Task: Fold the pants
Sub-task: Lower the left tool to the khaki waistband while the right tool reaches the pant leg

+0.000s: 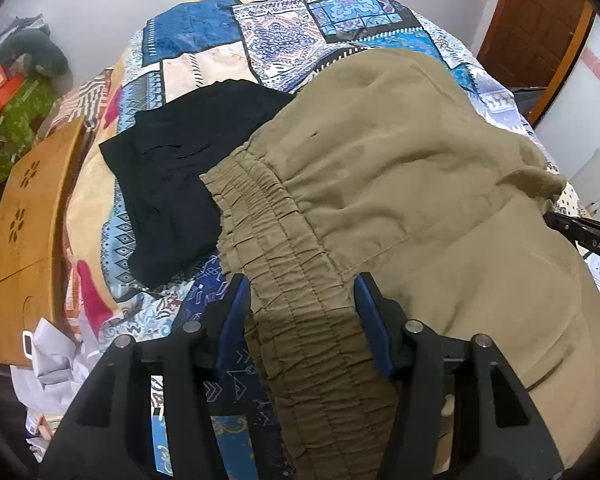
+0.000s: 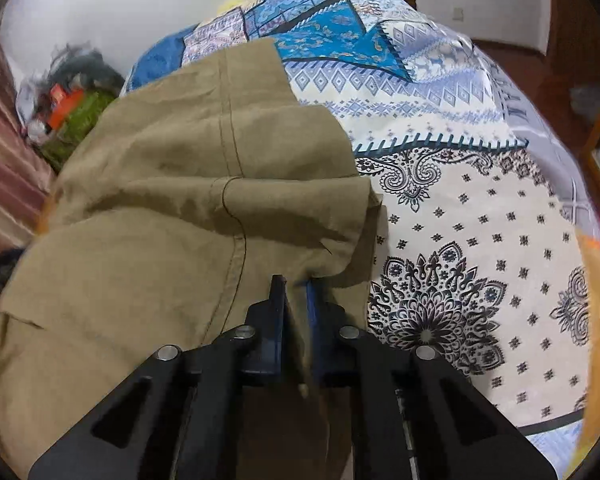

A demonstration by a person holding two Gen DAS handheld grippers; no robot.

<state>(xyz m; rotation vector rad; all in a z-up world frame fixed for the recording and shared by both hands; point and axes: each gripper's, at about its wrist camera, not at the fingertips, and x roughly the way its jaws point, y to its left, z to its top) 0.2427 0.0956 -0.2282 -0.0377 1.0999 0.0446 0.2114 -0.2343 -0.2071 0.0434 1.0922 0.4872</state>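
Note:
Khaki pants (image 1: 400, 184) lie on a patterned bedsheet (image 1: 228, 64), their gathered elastic waistband (image 1: 284, 248) running toward me. My left gripper (image 1: 302, 292) is open, its blue-padded jaws standing on either side of the waistband without closing on it. In the right wrist view the pants (image 2: 172, 208) lie folded in layers. My right gripper (image 2: 296, 292) is shut on a fold of the khaki fabric near the pants' right edge.
A black garment (image 1: 172, 184) lies on the bed left of the khaki pants. A wooden lap table (image 1: 28, 232) stands at the bed's left edge, with white cloth (image 1: 60, 364) below it. Clutter (image 2: 68, 108) sits by the far wall. A wooden door (image 1: 540, 24) is at the right.

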